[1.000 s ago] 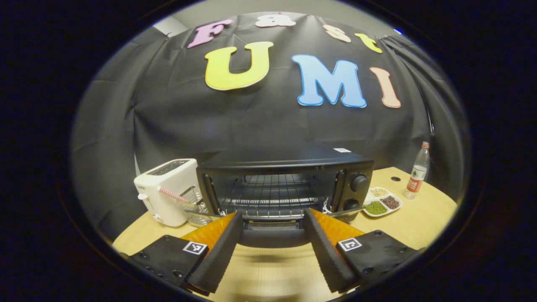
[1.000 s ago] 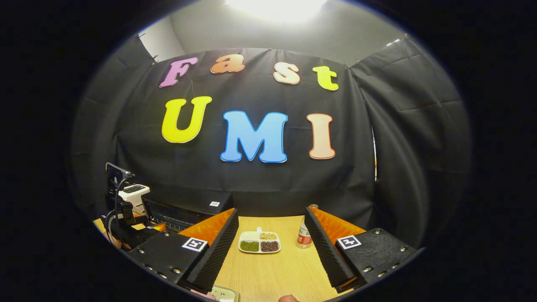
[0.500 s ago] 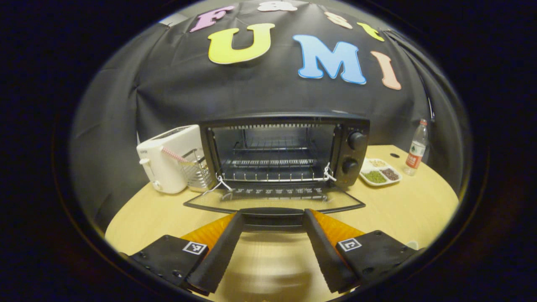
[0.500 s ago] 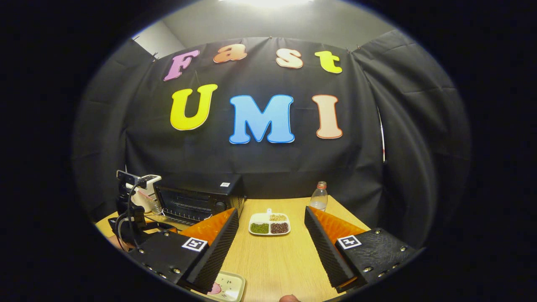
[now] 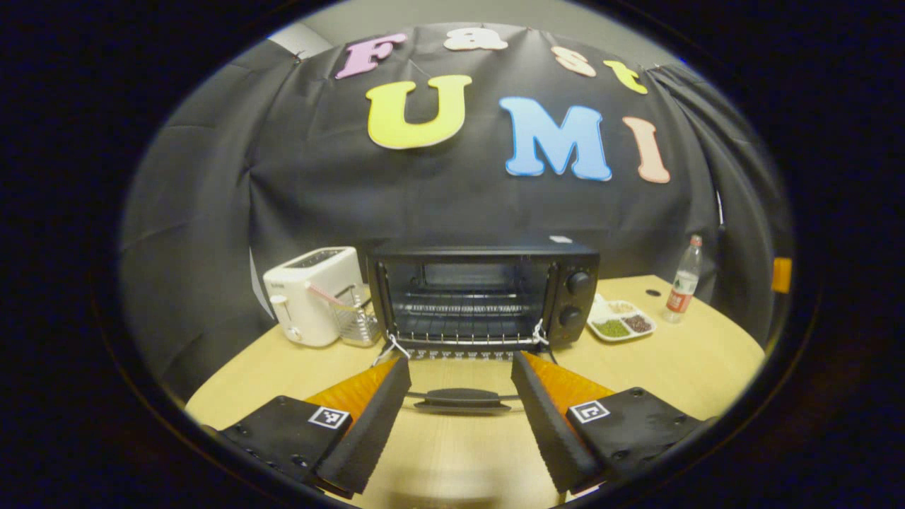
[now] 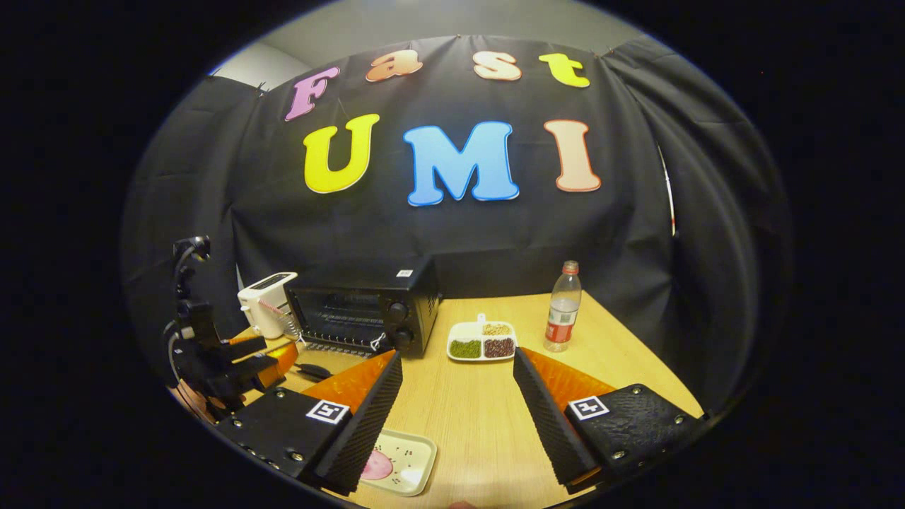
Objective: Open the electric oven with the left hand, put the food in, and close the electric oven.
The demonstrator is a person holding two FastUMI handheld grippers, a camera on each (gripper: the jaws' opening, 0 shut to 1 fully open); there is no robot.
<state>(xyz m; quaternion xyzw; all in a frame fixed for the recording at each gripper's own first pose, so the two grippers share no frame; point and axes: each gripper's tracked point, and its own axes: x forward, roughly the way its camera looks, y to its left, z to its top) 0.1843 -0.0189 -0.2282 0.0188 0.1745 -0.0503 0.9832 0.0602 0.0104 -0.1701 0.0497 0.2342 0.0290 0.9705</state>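
The oven (image 5: 483, 293) is standing at the far middle of the bench (image 5: 679, 360), its door (image 5: 459, 385) lying open and flat toward the near side, with the handle (image 5: 461, 400) at the door's near edge. The wire rack (image 5: 466, 311) is showing inside, and two knobs (image 5: 574, 297) are sitting on the oven's right panel. The left gripper (image 5: 461, 424) is hovering just near of the handle, its fingers (image 5: 368, 424) spread wide and gripping nothing; the handle is lying between the fingertips without touching them.

In the right gripper view, the food (image 6: 378, 465) is resting on a tray (image 6: 406, 463) on the near bench, just beside the right gripper's (image 6: 459, 424) left finger. That gripper's fingers are also standing wide apart, holding nothing.

A toaster (image 5: 314, 295) is sitting left of the oven with a wire basket (image 5: 353, 322) between them. Right of the oven, a dish (image 5: 622, 325) of beans is lying, and a bottle (image 5: 680, 283) is standing farther right.
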